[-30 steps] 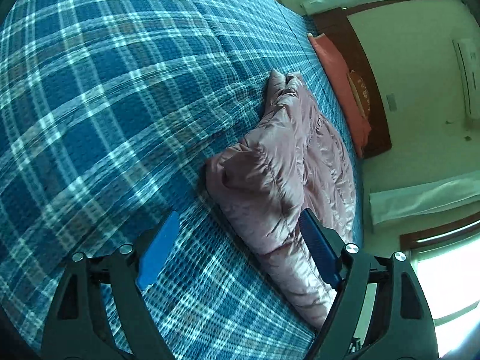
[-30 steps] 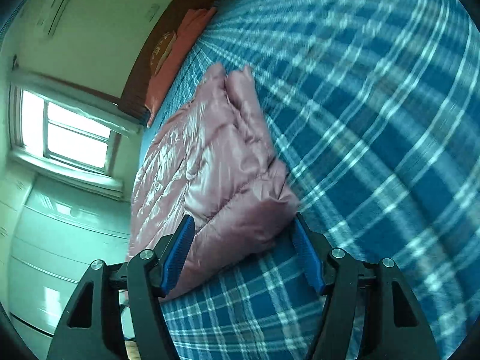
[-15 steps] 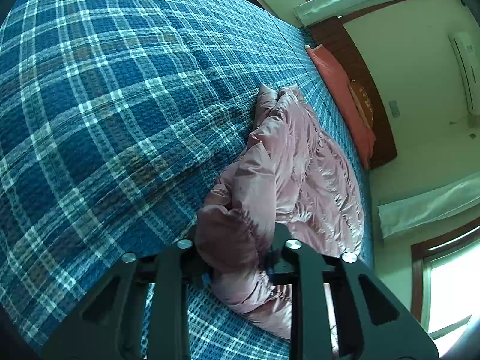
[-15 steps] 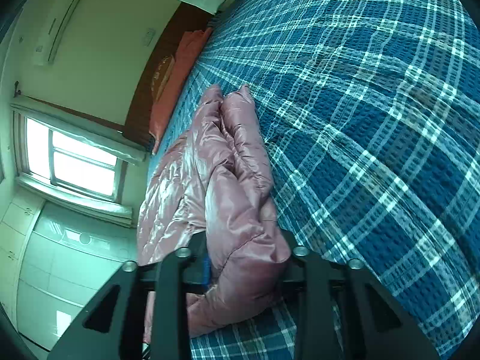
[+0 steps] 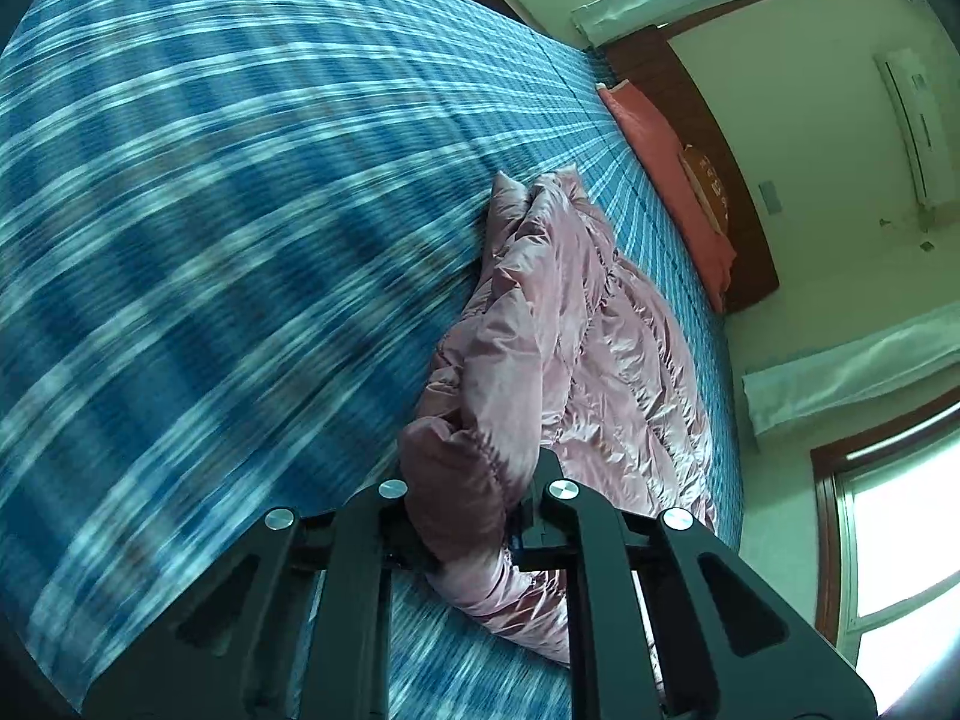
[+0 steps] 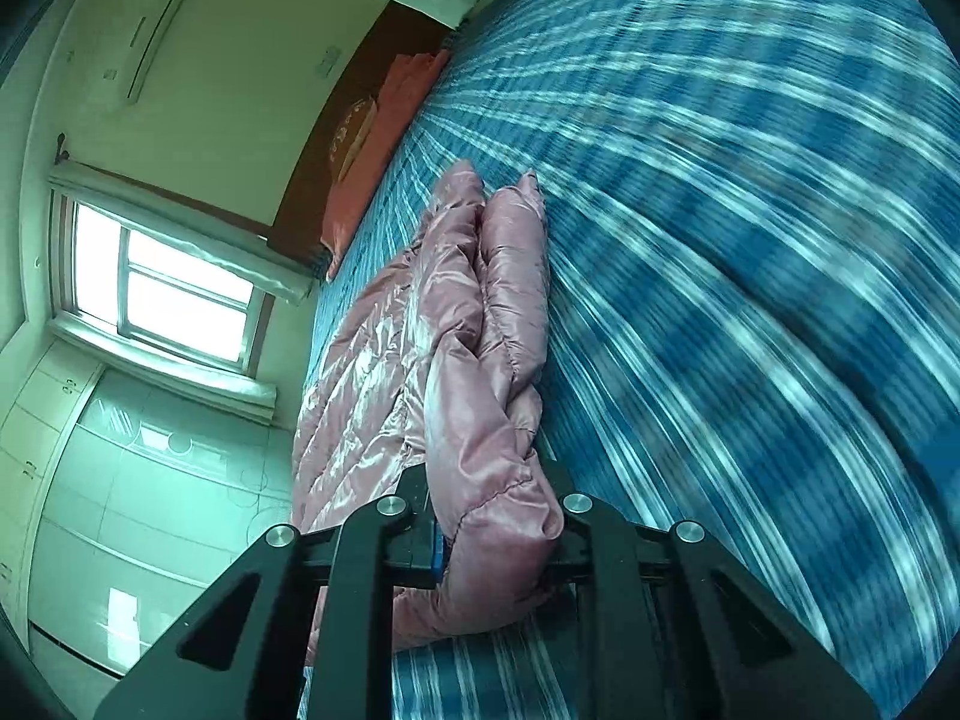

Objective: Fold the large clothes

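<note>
**Both grippers clamped on one pink jacket**

The left gripper (image 5: 468, 516) has its jaws closed on a bunched cuff of the single pink puffer jacket (image 5: 600, 360). The right gripper (image 6: 498, 531) pinches another fold of the jacket (image 6: 456, 330). The jacket lies along one side edge of the bed (image 5: 210, 210), whose blue plaid cover stretches wide and bare beside it. One orange pillow (image 5: 666, 180) lies against the headboard (image 5: 720, 162).

1. The pink quilted puffer jacket (image 5: 576, 348) has a shiny, satiny, crinkly shell.
2. The blue plaid bedspread (image 5: 228, 192) is matt woven cloth with a waffle-ish texture.
3. The black left gripper (image 5: 468, 516) is matt plastic with shiny metal rivets.
4. The dark brown wooden headboard (image 6: 336, 138), around 10 o'clock, looks smooth.
</note>
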Demonstrator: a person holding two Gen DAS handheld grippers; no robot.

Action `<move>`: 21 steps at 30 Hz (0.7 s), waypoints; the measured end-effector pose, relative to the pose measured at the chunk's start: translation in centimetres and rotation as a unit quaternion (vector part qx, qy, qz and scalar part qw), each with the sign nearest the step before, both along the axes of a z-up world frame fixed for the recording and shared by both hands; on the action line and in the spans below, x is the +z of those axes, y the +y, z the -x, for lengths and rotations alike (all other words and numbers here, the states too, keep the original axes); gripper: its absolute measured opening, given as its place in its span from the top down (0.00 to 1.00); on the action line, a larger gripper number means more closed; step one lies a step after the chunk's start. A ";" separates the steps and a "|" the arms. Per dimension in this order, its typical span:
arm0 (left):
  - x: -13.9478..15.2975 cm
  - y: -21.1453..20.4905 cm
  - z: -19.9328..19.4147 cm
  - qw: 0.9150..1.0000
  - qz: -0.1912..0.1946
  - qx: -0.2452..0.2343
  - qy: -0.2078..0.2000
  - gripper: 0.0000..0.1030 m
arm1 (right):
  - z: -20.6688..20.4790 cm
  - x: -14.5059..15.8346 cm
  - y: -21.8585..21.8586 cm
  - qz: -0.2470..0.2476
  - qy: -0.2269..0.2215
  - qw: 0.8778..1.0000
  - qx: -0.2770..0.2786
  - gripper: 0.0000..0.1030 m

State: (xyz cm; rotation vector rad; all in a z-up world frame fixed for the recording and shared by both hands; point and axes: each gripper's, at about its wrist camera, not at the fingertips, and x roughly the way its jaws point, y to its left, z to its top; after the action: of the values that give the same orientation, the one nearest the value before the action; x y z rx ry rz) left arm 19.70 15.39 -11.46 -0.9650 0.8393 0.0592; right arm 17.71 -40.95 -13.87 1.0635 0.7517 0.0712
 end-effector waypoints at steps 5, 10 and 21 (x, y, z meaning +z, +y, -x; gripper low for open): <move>0.0 0.8 5.3 1.000 -0.005 -0.009 0.007 0.88 | 3.6 -0.5 0.0 -0.003 0.012 1.000 0.006 0.83; -0.3 1.2 7.0 0.999 -0.030 -0.029 0.005 0.63 | 4.2 -0.4 -0.2 0.006 0.011 1.000 0.016 0.77; -2.0 3.5 7.1 1.000 -0.016 0.014 0.011 0.48 | 3.8 -1.3 -3.0 0.002 0.009 1.000 -0.022 0.53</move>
State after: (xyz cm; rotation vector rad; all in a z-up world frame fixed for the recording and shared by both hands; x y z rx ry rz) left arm 12.60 18.84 -13.46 -0.9479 0.8432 0.1069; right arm 13.88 -43.99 -15.20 1.0775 0.7444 0.0231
